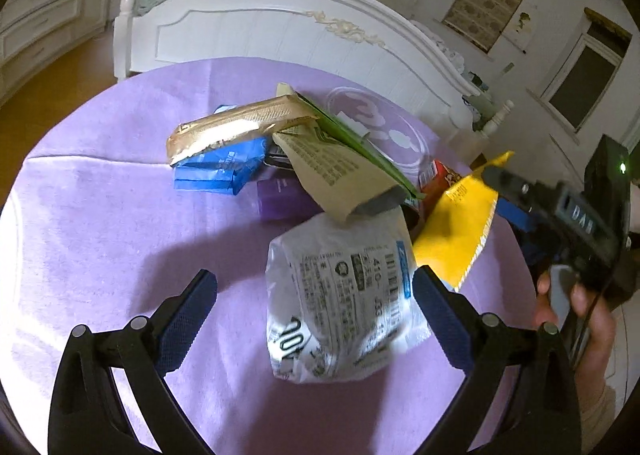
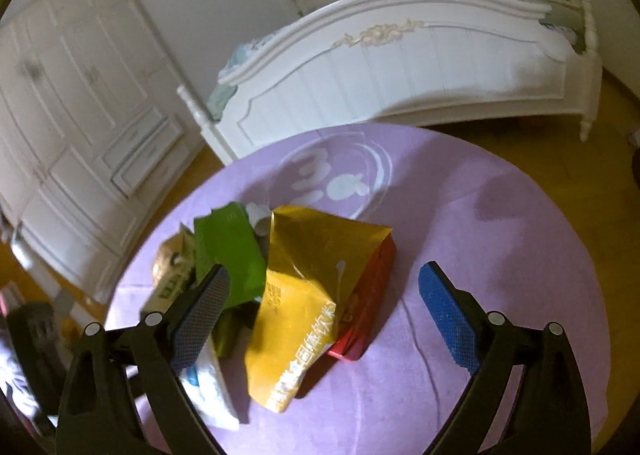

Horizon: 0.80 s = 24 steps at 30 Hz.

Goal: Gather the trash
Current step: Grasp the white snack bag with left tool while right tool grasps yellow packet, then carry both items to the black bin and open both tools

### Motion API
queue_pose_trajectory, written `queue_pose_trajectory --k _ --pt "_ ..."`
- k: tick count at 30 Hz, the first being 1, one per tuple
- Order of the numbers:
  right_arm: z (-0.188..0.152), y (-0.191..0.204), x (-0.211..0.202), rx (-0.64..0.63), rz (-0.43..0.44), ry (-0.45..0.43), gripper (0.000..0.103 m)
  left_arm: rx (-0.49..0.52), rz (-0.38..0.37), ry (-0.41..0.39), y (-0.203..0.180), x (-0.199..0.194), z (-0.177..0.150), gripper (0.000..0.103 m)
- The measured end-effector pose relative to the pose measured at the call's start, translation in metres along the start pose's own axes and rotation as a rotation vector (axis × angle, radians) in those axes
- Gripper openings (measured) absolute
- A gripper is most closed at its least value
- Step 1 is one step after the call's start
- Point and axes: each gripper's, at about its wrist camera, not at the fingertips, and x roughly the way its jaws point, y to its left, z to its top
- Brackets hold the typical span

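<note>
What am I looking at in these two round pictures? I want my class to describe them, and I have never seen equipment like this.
No robot here: a person carries a hand-held gripper in each hand, each with a wide-angle camera looking along its two fingers. One picture is from the left gripper, the other from the right gripper. Both stand open and hold nothing. They hover over a pile of empty packaging on a purple cloth: a white printed bag lying between the left gripper's fingers, a yellow bag, a green packet, a gold wrapper, a blue packet and a red box. In the left view the person's hand holds the other gripper. Behind stands a white bed.
</note>
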Motion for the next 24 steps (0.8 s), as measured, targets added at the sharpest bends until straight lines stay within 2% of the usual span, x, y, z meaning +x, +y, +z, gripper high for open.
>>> queue_pose_trajectory --k 1,2,3,5,6,7,12,18,24 --pt "-0.002 0.001 0.002 -0.012 -0.001 0.014 0.065 0.005 -0.001 0.001 -0.001 0.0 0.0 0.096" --pt "0.003 0.0 0.008 -0.017 0.003 0.029 0.055 0.014 0.0 0.007 -0.003 0.002 0.001 0.093" --pt "0.001 -0.001 0.009 -0.017 0.011 0.035 0.052 0.018 0.0 0.012 -0.005 0.003 0.001 0.081" --pt "0.002 0.0 0.01 -0.023 0.018 0.044 0.033 0.035 0.004 0.021 -0.01 0.006 0.0 0.071" --pt "0.001 0.0 0.007 -0.024 0.024 0.038 0.031 0.041 -0.01 0.028 -0.013 0.006 0.0 0.061" --pt "0.0 0.0 0.005 -0.028 0.024 0.033 0.029 0.041 -0.024 0.035 -0.014 0.007 0.0 0.061" --pt "0.002 -0.001 -0.011 -0.026 0.072 -0.011 0.027 0.059 -0.058 0.027 -0.022 0.003 -0.003 0.043" --pt "0.011 0.012 -0.038 -0.054 0.117 -0.082 0.025 0.056 -0.087 -0.026 -0.023 -0.024 -0.005 0.035" --pt "0.014 0.029 -0.052 -0.075 0.157 -0.103 0.024 0.035 -0.095 -0.09 -0.015 -0.056 -0.007 0.034"
